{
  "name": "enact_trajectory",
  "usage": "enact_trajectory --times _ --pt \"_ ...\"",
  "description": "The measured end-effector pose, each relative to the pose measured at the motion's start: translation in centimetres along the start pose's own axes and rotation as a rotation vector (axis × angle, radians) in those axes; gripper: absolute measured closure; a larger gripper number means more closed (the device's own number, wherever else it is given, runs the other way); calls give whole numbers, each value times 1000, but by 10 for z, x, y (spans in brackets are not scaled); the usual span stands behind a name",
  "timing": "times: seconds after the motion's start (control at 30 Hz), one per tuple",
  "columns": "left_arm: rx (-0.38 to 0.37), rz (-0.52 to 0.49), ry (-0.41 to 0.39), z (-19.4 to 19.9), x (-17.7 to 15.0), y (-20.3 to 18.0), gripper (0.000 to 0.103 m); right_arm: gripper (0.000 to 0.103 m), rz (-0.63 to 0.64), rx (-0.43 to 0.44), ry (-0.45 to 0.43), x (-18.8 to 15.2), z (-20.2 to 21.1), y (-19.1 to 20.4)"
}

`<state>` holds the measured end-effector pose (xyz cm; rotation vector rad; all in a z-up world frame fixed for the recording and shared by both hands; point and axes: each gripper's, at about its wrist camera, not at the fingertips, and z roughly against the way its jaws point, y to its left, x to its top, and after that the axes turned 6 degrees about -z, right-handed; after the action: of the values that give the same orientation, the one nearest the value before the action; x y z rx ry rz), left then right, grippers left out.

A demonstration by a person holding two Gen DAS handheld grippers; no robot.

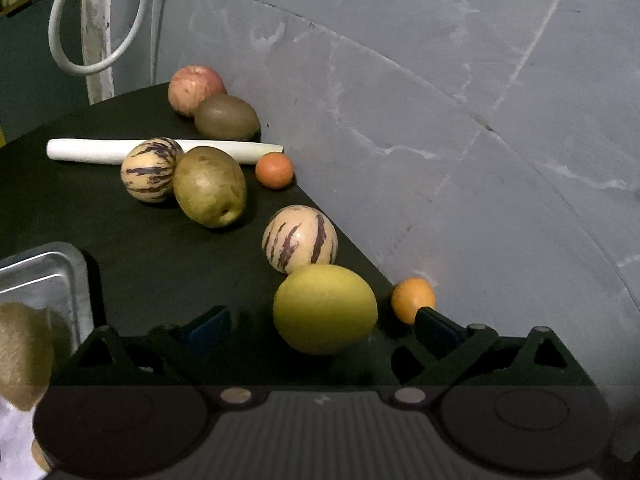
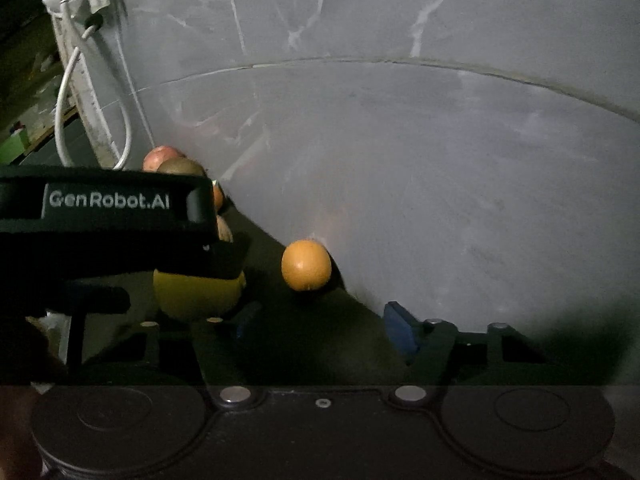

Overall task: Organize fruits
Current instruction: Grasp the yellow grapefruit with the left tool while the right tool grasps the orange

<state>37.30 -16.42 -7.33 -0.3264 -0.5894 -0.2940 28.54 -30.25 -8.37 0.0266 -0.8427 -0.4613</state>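
The left hand-held gripper hangs low over the dark worktop with its 2 blue-padded fingers spread wide on either side of a large round yellow-green citrus fruit, the pads apart from its skin. Seen from the right wrist, this left tool crosses from the left edge above the same fruit, its black body marked "GenRobot.AI". The right hand-held gripper is also spread wide, low near the grey marbled wall, and a small round orange fruit sits on the worktop ahead of its gap, close to the wall and clear of both pads. At the left edge of the left wrist view lies a shiny metal tray; a blurred fuzzy brown fruit shows in front of it, though whether it rests inside cannot be told. The other fruits lie loose on the worktop: a cream purple-striped melon-like fruit just behind the citrus, a second striped one touching a green-brown oval fruit, a smaller orange fruit, a brown kiwi against a reddish apple, and a white cylinder lying flat behind the striped fruit.
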Motion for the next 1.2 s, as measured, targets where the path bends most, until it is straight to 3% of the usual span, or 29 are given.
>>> enact_trajectory --times 0.53,0.6,0.9,1.2 --pt "-75 55 30 -24 13 5 29 51 -4 -5 -31 3 -32 18" --pt "-70 64 20 -22 14 7 38 52 7 -10 -39 1 -32 21" --pt "-117 128 22 -19 10 23 38 64 22 -20 -55 -1 -35 19" --pt "-97 194 9 -8 0 42 38 69 36 -16 -59 -3 -34 16"
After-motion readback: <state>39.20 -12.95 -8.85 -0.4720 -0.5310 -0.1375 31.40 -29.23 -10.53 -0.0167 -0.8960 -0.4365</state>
